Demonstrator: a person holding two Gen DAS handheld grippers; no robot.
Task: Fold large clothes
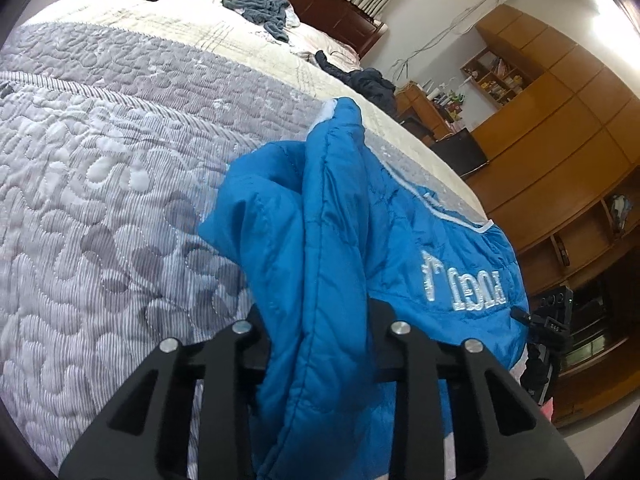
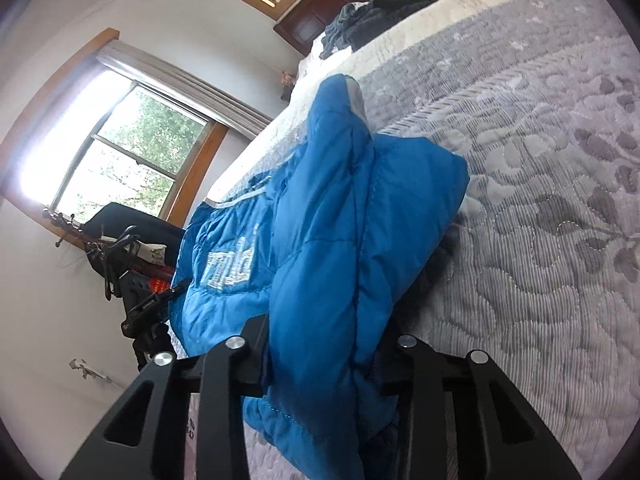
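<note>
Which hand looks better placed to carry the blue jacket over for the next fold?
Neither clearly: the left gripper and right gripper each pinch a fold of the blue jacket above the quilted bed, so they likely move together.

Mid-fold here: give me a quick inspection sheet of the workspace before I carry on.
Surface: bed with grey patterned quilt, cream band farther up.
Job's things: blue padded jacket, bunched on the quilt, white lettering showing.
Clutter: grey-blue garment and dark garment lying near the headboard.
Grippers: left hand-held gripper shut on a jacket fold; right hand-held gripper shut on another fold.
Cables: loose wires on the far wall under the air conditioner; none on the bed.
Surroundings: wooden wardrobe and shelves, windows, dark chair beside the bed.
</note>
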